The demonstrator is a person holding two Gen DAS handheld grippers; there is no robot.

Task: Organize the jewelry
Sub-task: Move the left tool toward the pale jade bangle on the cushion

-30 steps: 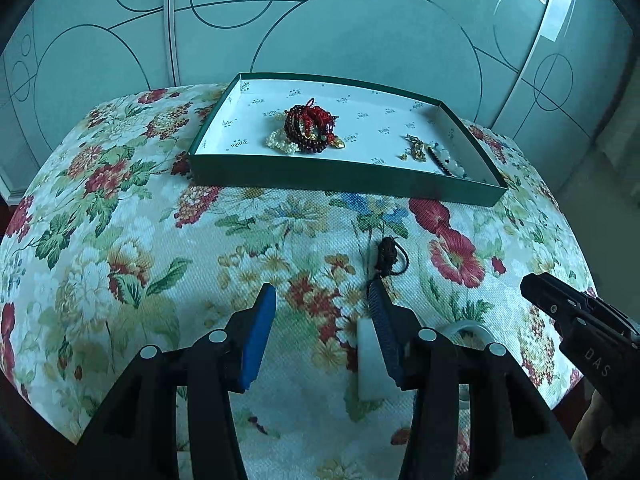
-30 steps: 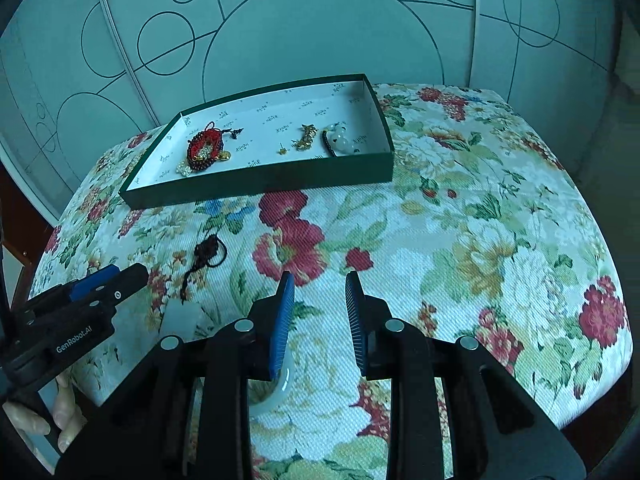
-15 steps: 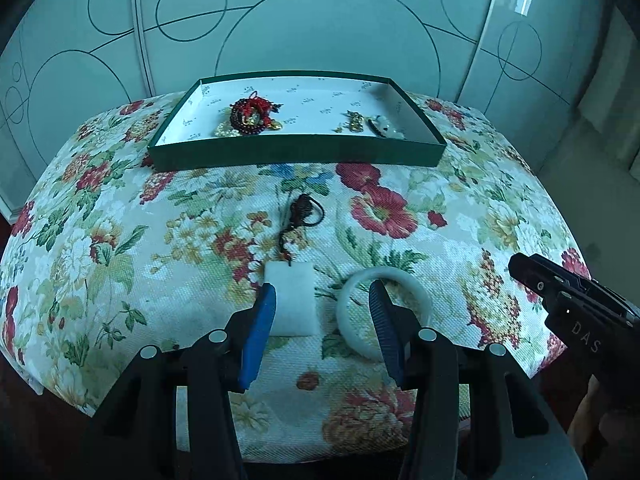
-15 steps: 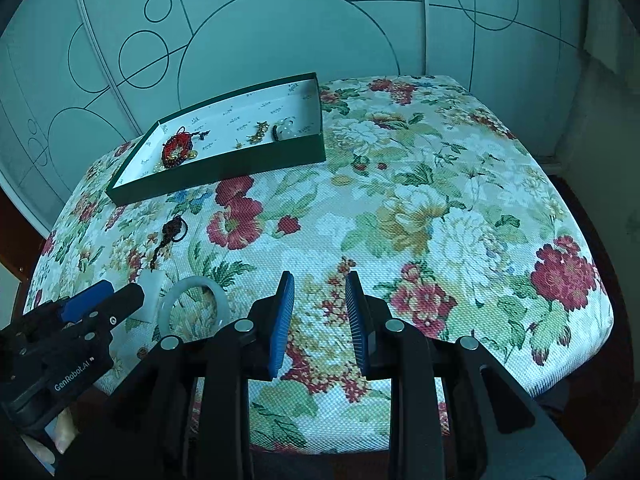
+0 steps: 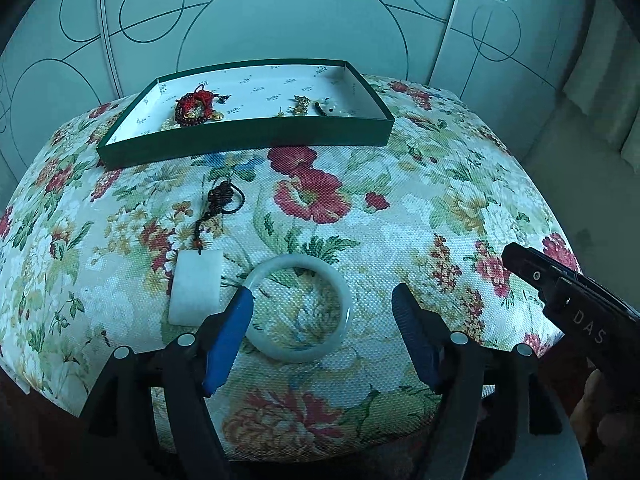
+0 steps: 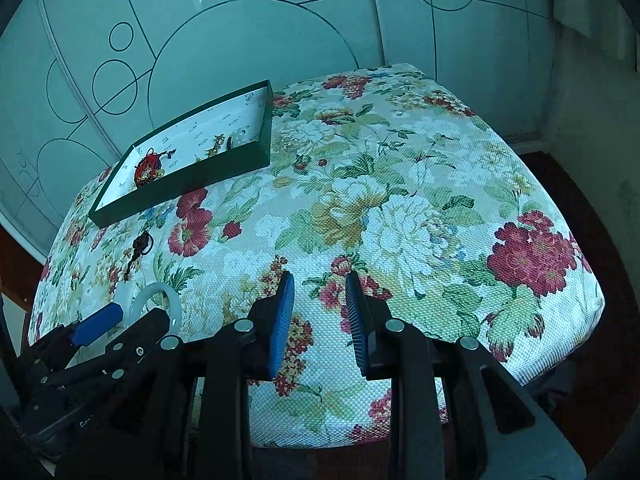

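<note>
A pale jade bangle (image 5: 298, 308) lies flat on the floral cloth (image 5: 460, 200), partly between my left gripper's (image 5: 322, 300) wide-open fingers. A white square pendant (image 5: 196, 286) on a dark knotted cord (image 5: 224, 200) lies just left of the bangle. A green box (image 5: 248, 136) at the back holds a red bead bracelet (image 5: 196, 106), a gold piece (image 5: 300, 106) and a pale green piece (image 5: 332, 106). My right gripper (image 6: 320, 284) is open and empty over the cloth, right of the bangle (image 6: 160, 296). The box also shows in the right wrist view (image 6: 192, 176).
The cloth covers a rounded tabletop whose edges drop off at the front and right (image 6: 592, 304). A glass wall with circle lines (image 5: 280, 12) stands behind the box. The right gripper's body (image 5: 576, 304) shows at the right of the left wrist view.
My left gripper has opened wider and shifted right, from around the pendant to around the bangle. Both grippers have pulled back from the box.
</note>
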